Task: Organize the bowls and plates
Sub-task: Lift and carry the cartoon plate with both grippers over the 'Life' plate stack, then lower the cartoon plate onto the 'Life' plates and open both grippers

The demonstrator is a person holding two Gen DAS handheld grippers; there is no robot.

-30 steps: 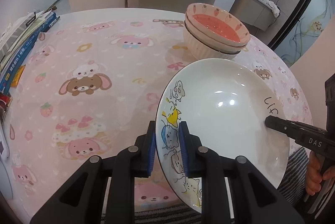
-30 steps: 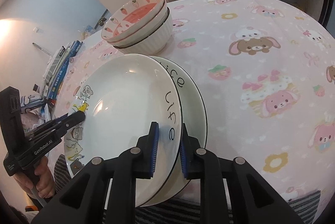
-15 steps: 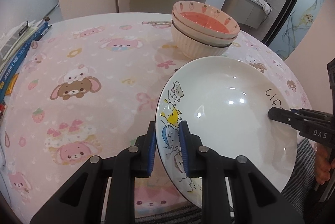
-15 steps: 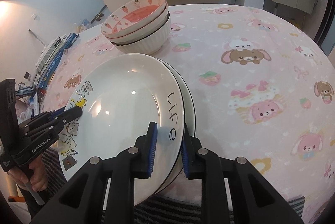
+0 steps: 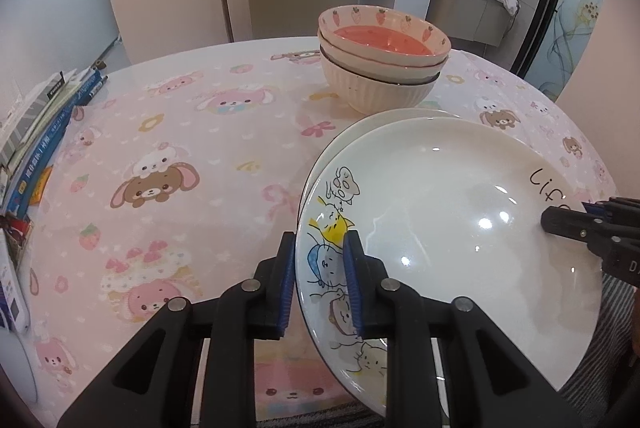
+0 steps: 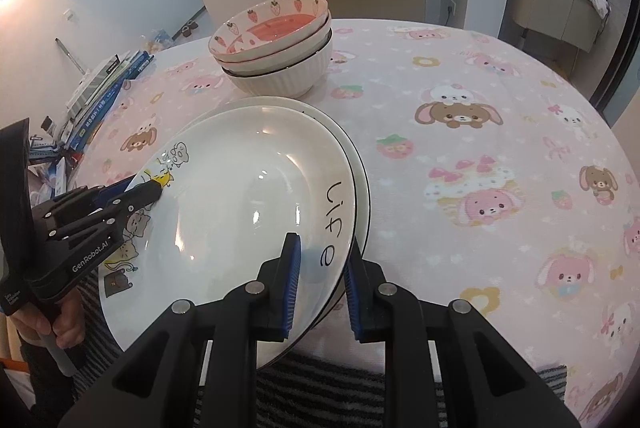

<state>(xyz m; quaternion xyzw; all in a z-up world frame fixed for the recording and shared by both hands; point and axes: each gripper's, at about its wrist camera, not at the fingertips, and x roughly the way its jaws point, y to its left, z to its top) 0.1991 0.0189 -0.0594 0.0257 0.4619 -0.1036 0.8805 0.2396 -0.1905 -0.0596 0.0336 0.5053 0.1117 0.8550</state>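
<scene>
Left gripper [image 5: 318,280] clamped on the cat-printed rim of the top plate [image 5: 448,228], rim between its jaws. Right gripper [image 6: 320,284] clamped on the opposite rim, by "life". Second plate [image 6: 360,164] just beneath, edge peeking out past the right jaws, resting on the pink tabletop [image 6: 480,116]. Stacked bowls [image 5: 380,68] beyond both jaws, apart from the plates. Books [image 5: 36,140] far left of the left jaws.

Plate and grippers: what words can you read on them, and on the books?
"life": handwritten in black on the top plate.
"GenRobot.AI": white print on the left gripper.
"D": start of a cut-off label on the right gripper.
Books: spine lettering too blurred to read.
</scene>
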